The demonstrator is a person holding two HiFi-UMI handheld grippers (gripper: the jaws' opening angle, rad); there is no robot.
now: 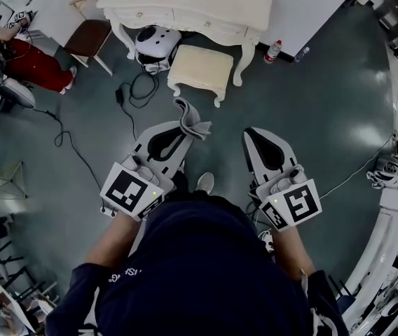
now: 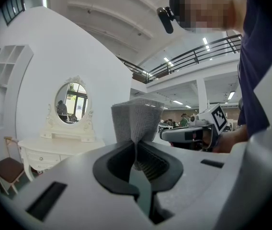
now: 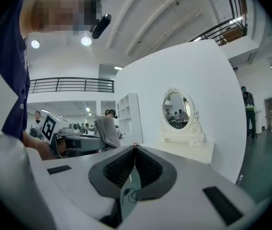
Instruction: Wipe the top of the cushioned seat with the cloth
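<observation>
The cream cushioned stool [image 1: 201,66] stands on the floor in front of the white dressing table [image 1: 192,2], a short way ahead of me. My left gripper [image 1: 183,127] is shut on a folded grey cloth [image 1: 193,121], whose free end fans out above the jaws [image 2: 135,121]. It hangs in the air short of the stool. My right gripper [image 1: 249,133] is shut with nothing between its jaws, level with the left one. The right gripper view shows the left gripper with the cloth [image 3: 107,131] to its left.
A panda-shaped object [image 1: 157,42] and black cables [image 1: 134,93] lie left of the stool. A brown-seated chair [image 1: 87,37] stands further left, beside a seated person [image 1: 24,54]. A bottle [image 1: 273,51] stands by the wall on the right. My shoe [image 1: 204,182] shows below.
</observation>
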